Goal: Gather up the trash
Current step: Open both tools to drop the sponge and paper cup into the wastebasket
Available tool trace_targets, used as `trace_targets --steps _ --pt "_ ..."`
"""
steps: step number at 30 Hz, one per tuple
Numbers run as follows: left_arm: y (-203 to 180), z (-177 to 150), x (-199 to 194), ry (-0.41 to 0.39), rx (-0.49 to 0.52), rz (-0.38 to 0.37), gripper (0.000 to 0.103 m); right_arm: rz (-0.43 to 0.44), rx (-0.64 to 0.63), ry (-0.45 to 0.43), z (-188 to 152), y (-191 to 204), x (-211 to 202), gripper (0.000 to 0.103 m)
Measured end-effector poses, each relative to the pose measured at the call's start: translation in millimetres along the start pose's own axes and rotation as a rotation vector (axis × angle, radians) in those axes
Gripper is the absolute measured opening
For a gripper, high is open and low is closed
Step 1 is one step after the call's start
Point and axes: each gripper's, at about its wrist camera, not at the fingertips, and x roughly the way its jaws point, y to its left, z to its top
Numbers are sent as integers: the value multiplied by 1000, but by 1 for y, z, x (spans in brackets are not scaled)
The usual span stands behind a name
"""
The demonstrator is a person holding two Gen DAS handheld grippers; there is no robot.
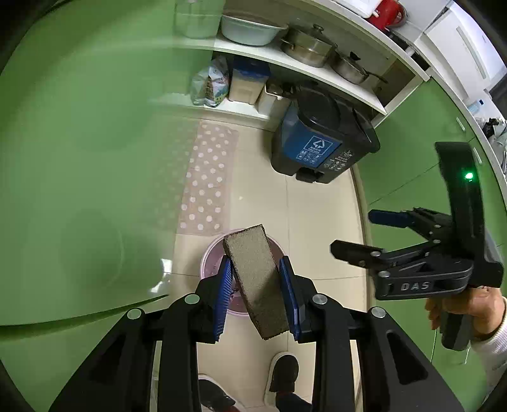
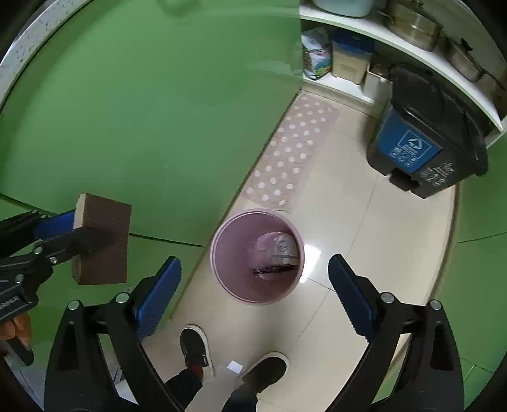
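Observation:
My left gripper (image 1: 256,296) is shut on a brown rectangular sponge block (image 1: 256,279) and holds it in the air above a pink waste bin (image 1: 210,253) on the floor. The block also shows in the right wrist view (image 2: 103,241), at the left, with the left gripper (image 2: 63,231) clamped on it. My right gripper (image 2: 253,291) is open and empty, high above the pink bin (image 2: 221,253), which holds some wrappers (image 2: 280,250). The right gripper shows in the left wrist view (image 1: 355,231), open, to the right of the block.
A blue and black recycling bin (image 1: 317,142) stands on the tiled floor by open shelves with pots (image 1: 307,44) and a basin (image 1: 250,28). A pink dotted mat (image 2: 291,158) lies beyond the pink bin. Green cabinet fronts (image 2: 126,111) flank both sides. The person's shoes (image 2: 196,348) are below.

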Motion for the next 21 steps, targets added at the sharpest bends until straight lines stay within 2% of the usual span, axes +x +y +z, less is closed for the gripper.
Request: trace_targets --steps 13,17,18,19,20,21 --pt "-19 9 34 55 42 -35 30 -65 52 -34 -17 -31 -31 94" --pt "-25 16 38 55 62 -29 36 -71 72 -44 -20 -39 -38 94" --pt "-26 16 38 55 63 -21 41 -72 75 -45 -20 -41 -38 94" --pt "-26 17 39 52 58 -18 60 -72 79 -47 -20 -42 -40 94" --pt "-26 18 39 47 54 -12 87 -71 84 -48 -20 -44 -41 94" --pt "-26 19 38 32 51 -8 94 -73 85 -49 -20 -46 -41 94"
